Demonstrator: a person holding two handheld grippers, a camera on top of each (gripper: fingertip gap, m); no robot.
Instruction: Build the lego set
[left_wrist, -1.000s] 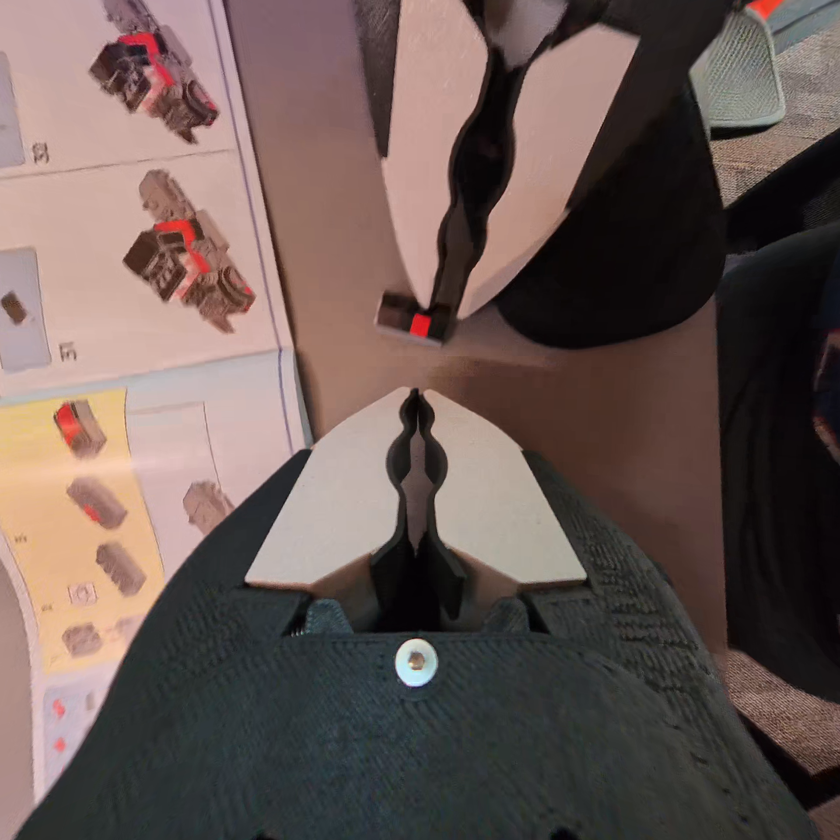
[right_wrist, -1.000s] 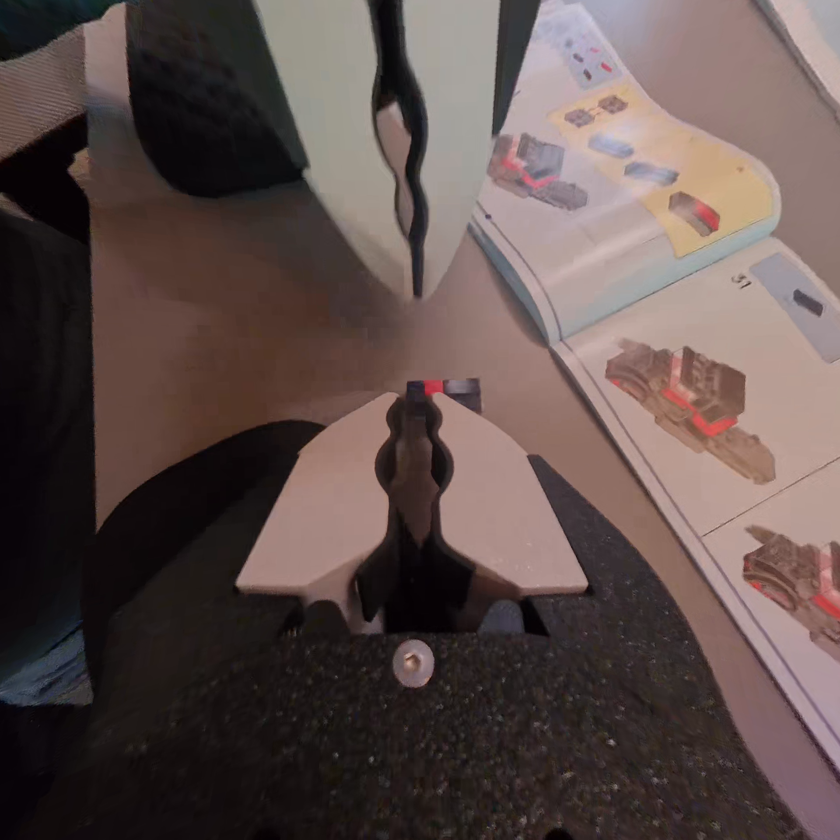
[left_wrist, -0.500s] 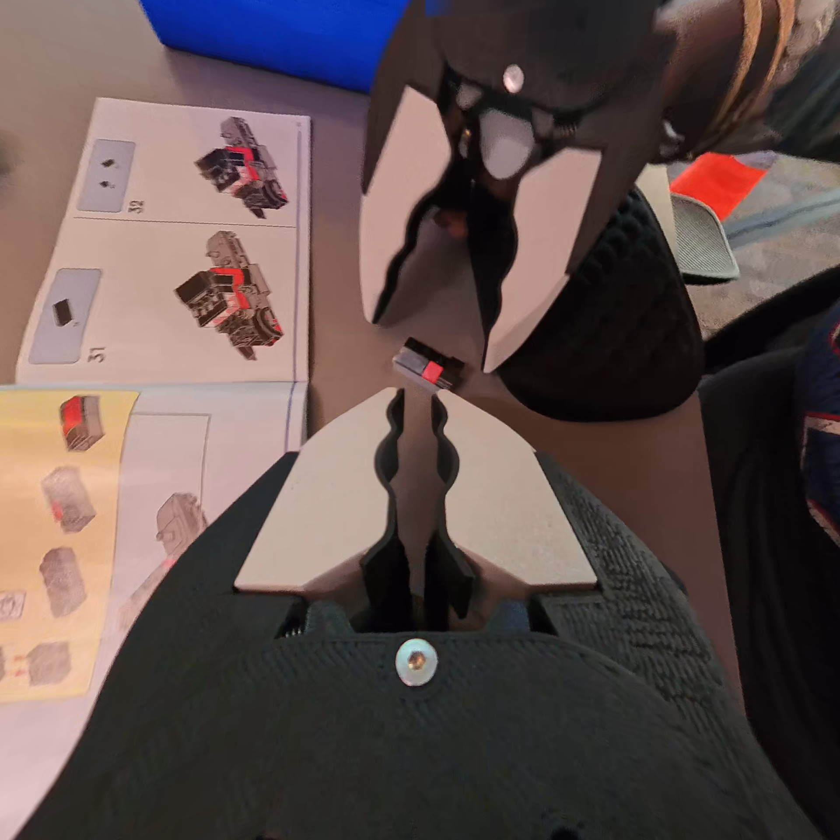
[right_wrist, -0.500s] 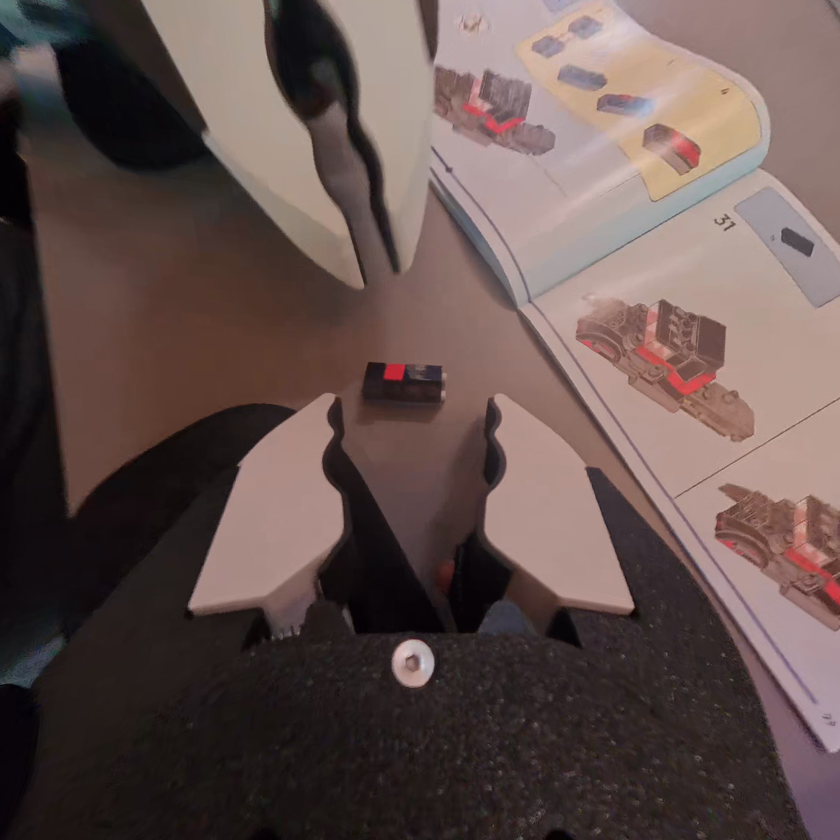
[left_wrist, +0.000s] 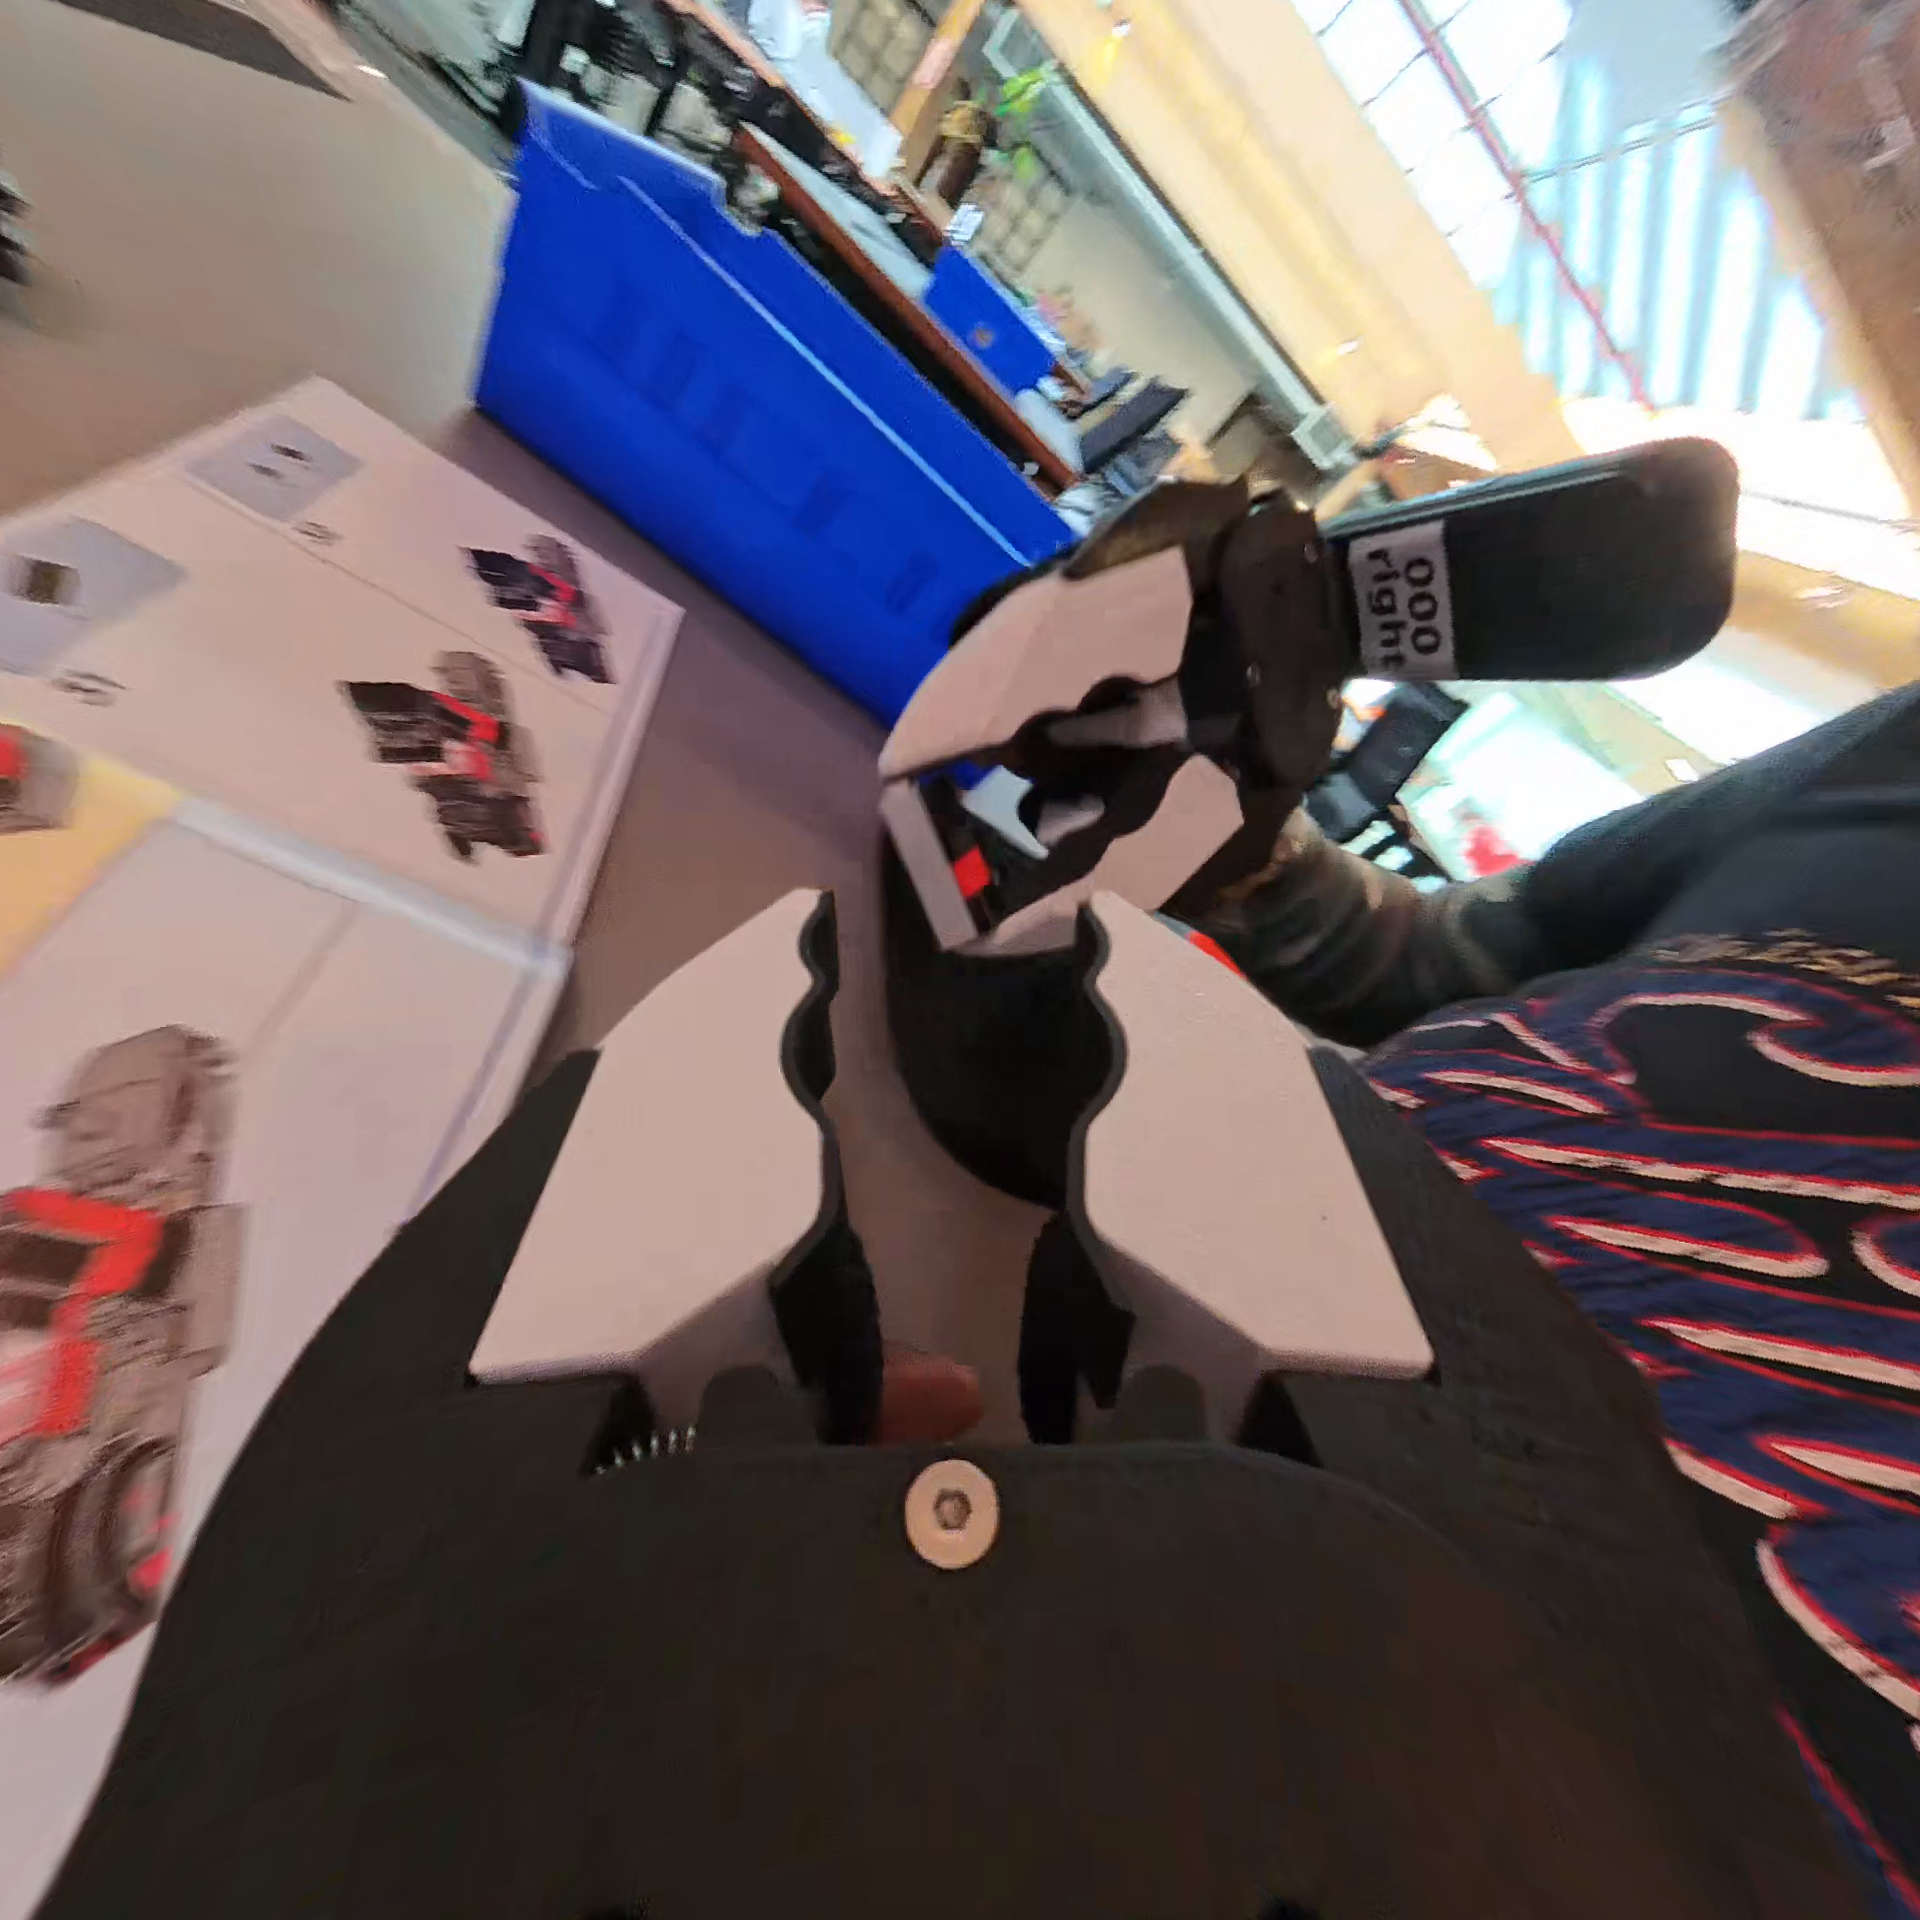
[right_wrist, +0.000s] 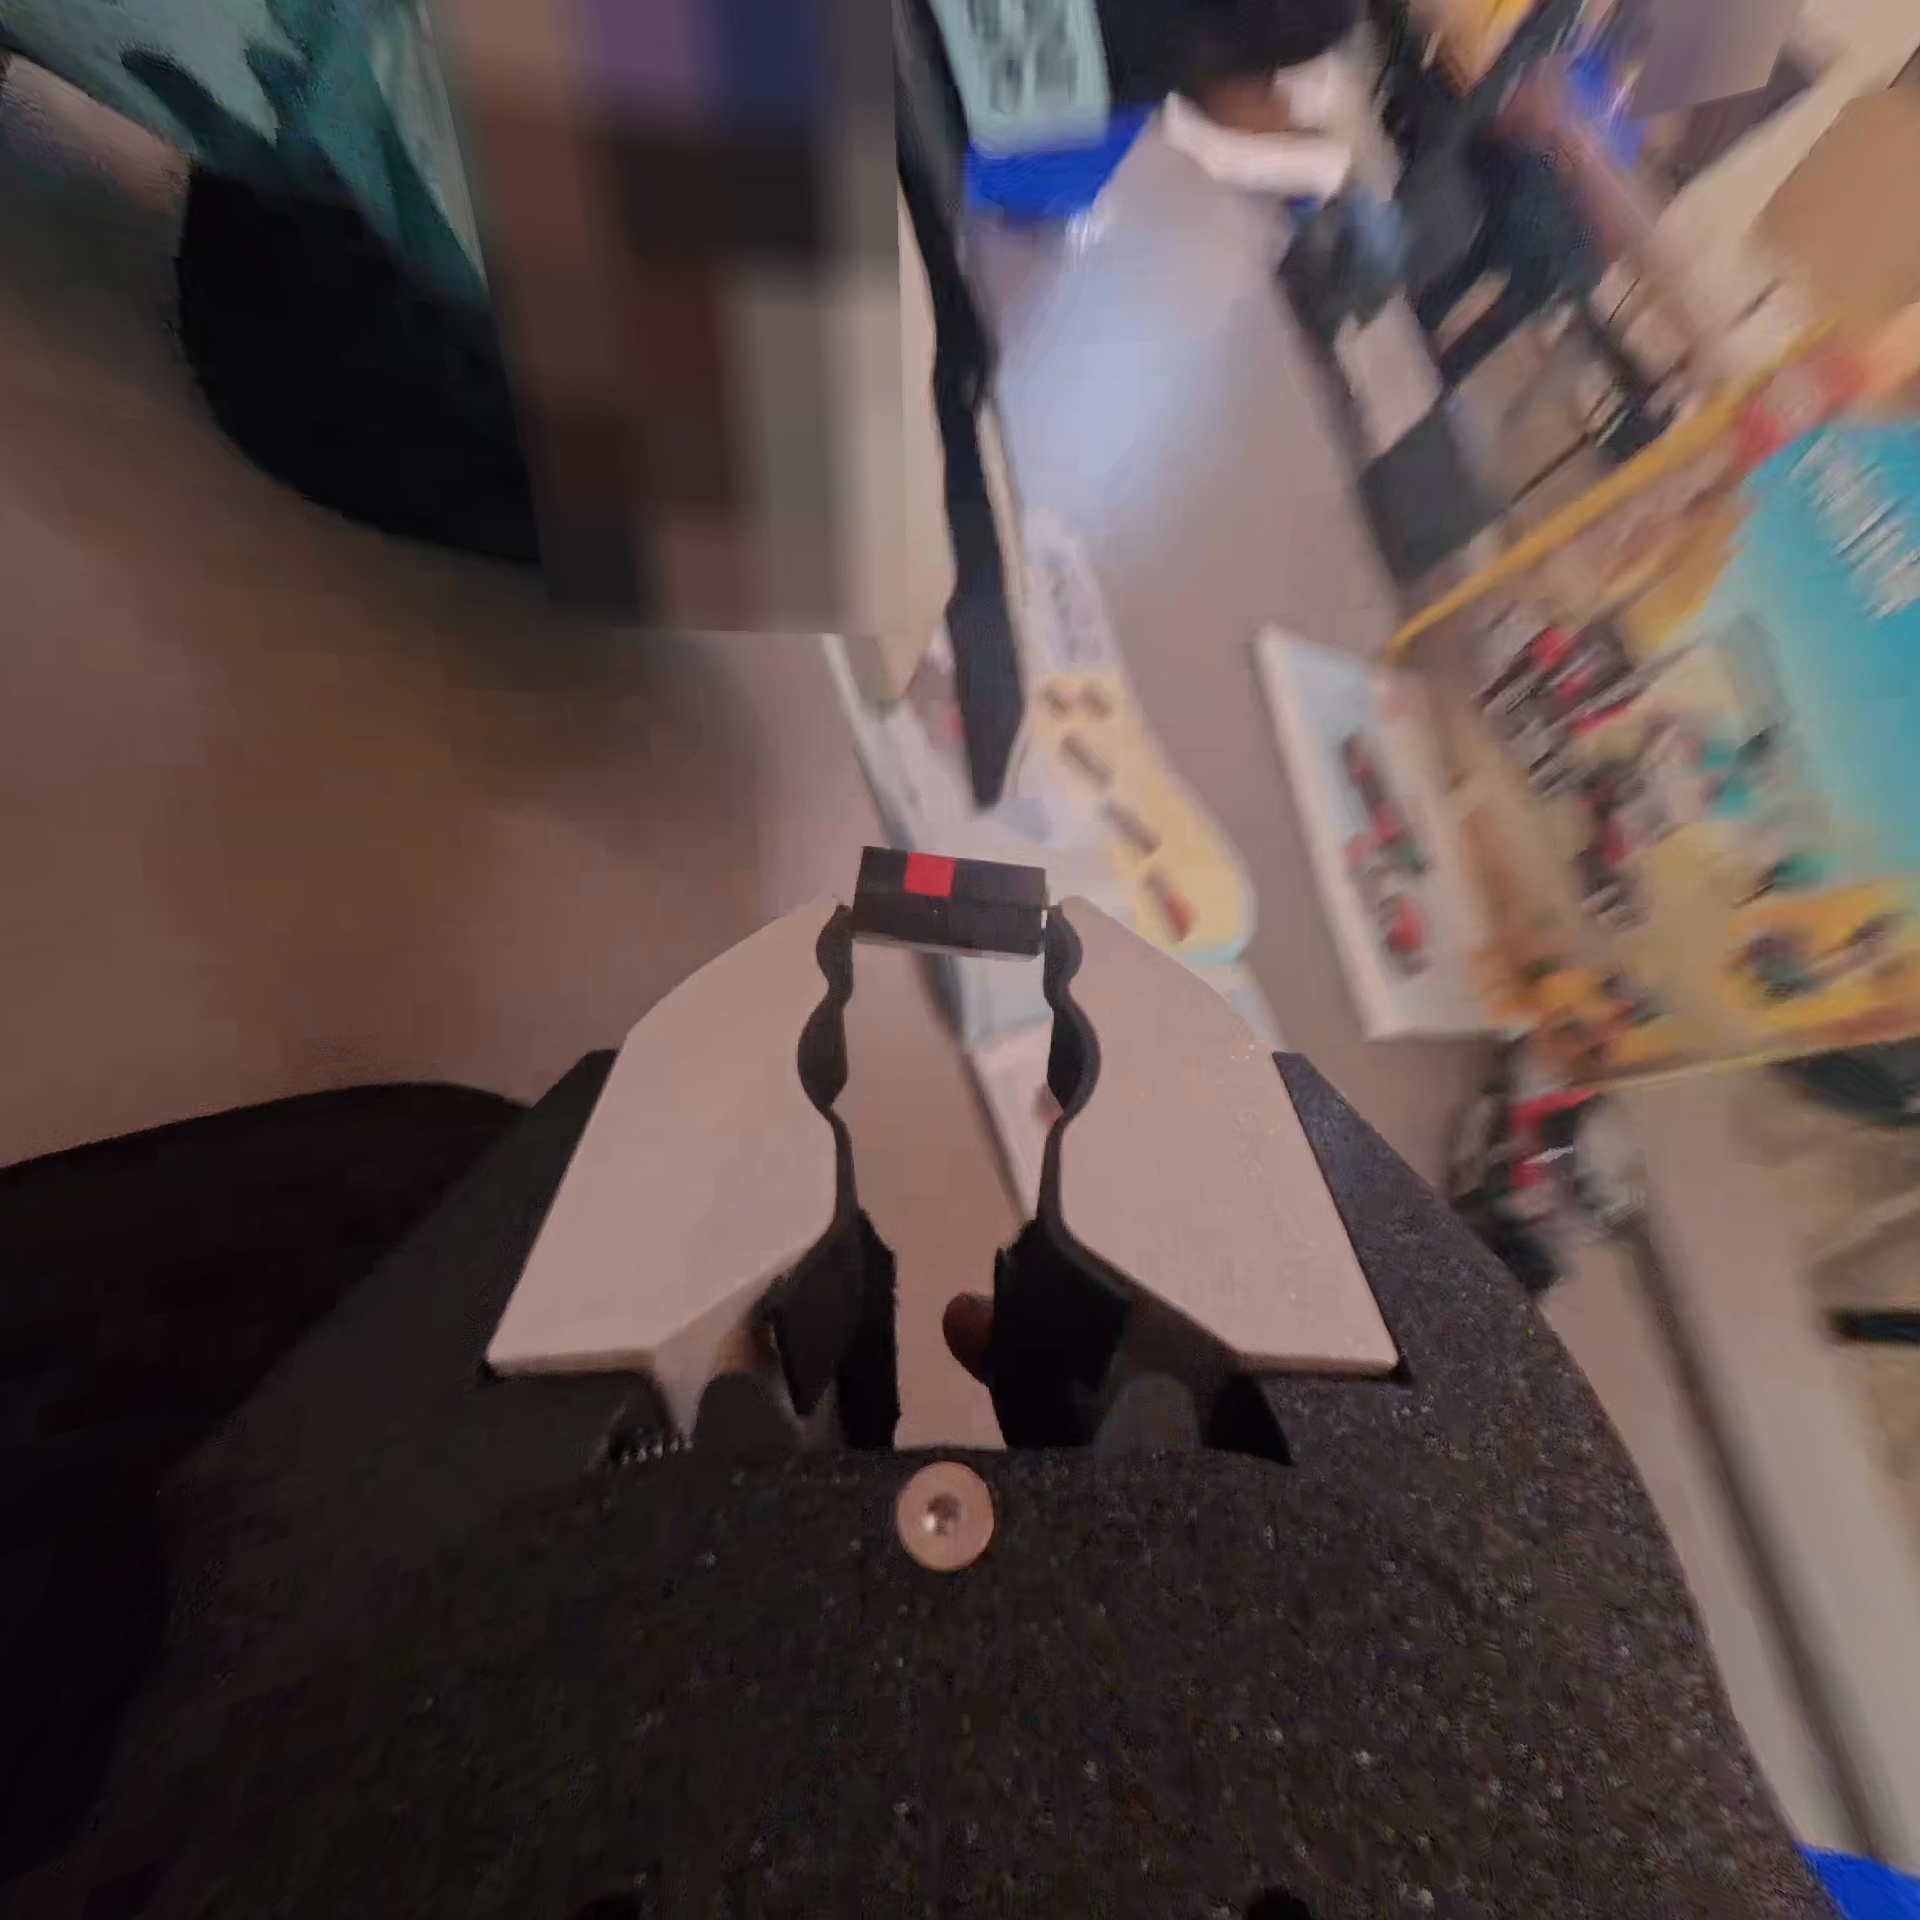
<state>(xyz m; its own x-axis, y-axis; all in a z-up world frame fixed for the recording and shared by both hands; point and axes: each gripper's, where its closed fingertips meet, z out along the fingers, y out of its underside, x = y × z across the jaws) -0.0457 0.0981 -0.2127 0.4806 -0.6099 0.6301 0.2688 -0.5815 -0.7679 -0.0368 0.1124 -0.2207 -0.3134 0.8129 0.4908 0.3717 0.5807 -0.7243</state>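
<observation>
A small black Lego piece with a red square (right_wrist: 948, 902) is clamped across the tips of my right gripper (right_wrist: 951, 923) and held up off the brown table (right_wrist: 312, 883). In the left wrist view the same piece (left_wrist: 940, 868) shows its grey underside and red spot between the right gripper's fingers (left_wrist: 1039, 665). My left gripper (left_wrist: 956, 914) is open and empty, its tips just below and in front of that piece, not touching it. The left gripper (right_wrist: 982, 748) shows blurred at the top of the right wrist view.
An open instruction booklet (left_wrist: 312, 727) lies on the table to the left. A blue bin (left_wrist: 748, 436) stands behind it. A colourful Lego box (right_wrist: 1714, 779) and a partly built model (right_wrist: 1527, 1174) are at the right. A person's patterned sleeve (left_wrist: 1662, 1195) is close by.
The right gripper opened over the piece on the table, then closed across it and lifted it. The left gripper opened. Both cameras tilted up and turned toward each other.
</observation>
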